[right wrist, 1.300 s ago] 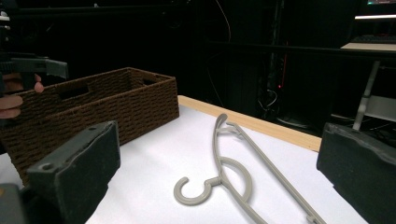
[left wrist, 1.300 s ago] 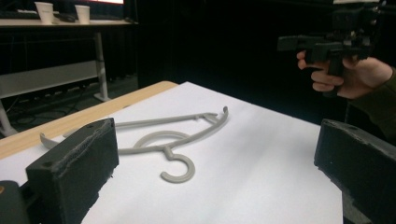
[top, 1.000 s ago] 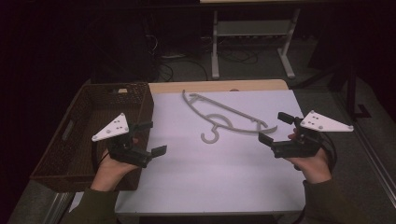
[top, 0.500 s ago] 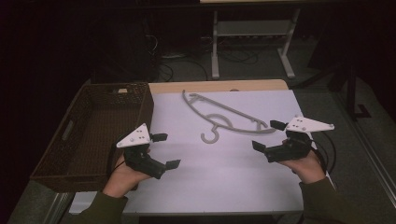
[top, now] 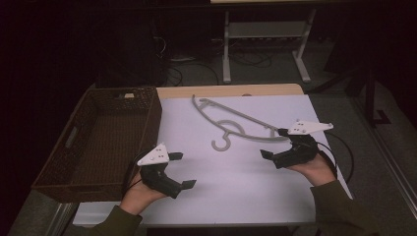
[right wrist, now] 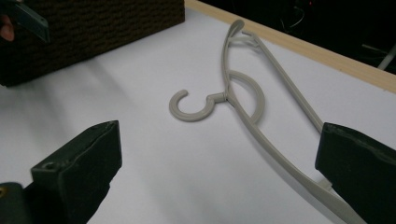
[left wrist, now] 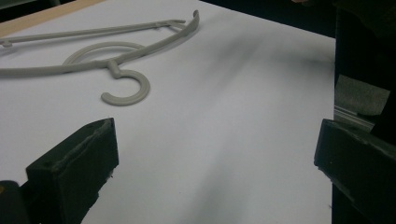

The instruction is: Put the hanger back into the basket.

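A grey plastic hanger (top: 231, 121) (left wrist: 112, 67) (right wrist: 243, 93) lies flat on the white table sheet (top: 231, 172), its hook toward the person. My left gripper (top: 179, 170) (left wrist: 215, 154) is open, low over the sheet at the front left, some way short of the hook. Open too is my right gripper (top: 275, 143) (right wrist: 219, 158), at the hanger's right end, where one hanger arm runs past its right jaw. Neither has anything between its jaws.
A dark woven basket (top: 98, 142) (right wrist: 93, 28) stands at the table's left edge, close to my left hand. A wooden table edge (top: 231, 91) shows beyond the sheet. A metal stand (top: 265, 34) and cables are on the floor behind.
My left gripper has moved forward and right, off the basket side onto the sheet. My right gripper has dropped lower and shifted slightly left toward the hanger's end.
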`<state>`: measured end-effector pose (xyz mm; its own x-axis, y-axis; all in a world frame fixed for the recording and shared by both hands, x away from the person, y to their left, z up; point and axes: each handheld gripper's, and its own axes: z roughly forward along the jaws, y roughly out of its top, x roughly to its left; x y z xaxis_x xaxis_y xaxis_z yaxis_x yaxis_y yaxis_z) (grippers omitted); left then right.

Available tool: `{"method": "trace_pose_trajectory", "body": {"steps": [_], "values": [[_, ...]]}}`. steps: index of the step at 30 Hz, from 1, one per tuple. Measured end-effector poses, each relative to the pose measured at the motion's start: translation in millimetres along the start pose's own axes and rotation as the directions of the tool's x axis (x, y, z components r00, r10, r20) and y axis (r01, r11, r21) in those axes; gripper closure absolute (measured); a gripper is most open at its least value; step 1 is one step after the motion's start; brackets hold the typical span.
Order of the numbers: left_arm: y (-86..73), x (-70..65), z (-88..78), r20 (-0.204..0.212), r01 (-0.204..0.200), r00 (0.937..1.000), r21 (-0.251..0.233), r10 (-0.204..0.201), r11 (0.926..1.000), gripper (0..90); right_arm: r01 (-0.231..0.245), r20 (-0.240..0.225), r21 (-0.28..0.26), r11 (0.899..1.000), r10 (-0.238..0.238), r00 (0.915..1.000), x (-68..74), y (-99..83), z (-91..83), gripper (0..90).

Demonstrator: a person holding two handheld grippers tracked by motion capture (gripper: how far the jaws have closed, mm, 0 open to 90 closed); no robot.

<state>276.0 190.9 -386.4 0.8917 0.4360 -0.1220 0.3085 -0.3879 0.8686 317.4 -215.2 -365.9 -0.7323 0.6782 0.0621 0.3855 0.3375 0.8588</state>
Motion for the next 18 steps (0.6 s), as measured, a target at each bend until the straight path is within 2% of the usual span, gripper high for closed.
{"method": "trace_pose_trajectory", "body": {"steps": [7,14,18], "values": [[-1.9,1.7,4.4,0.012,-0.001,0.9999,0.005,0.001,1.0000,0.0,0.008,0.002,0.061,0.998,-0.008,1.0000,-12.0,7.4,16.0,6.6],[-2.3,2.8,4.7,0.019,-0.005,0.9998,0.010,0.004,0.9999,0.0,-0.006,0.001,0.073,0.997,0.006,1.0000,-22.1,14.7,27.1,14.5],[-2.3,3.3,5.1,0.023,0.002,0.9997,0.009,-0.002,1.0000,0.0,-0.021,-0.001,0.102,0.995,0.021,0.9998,-30.6,16.1,37.2,18.0]]}}
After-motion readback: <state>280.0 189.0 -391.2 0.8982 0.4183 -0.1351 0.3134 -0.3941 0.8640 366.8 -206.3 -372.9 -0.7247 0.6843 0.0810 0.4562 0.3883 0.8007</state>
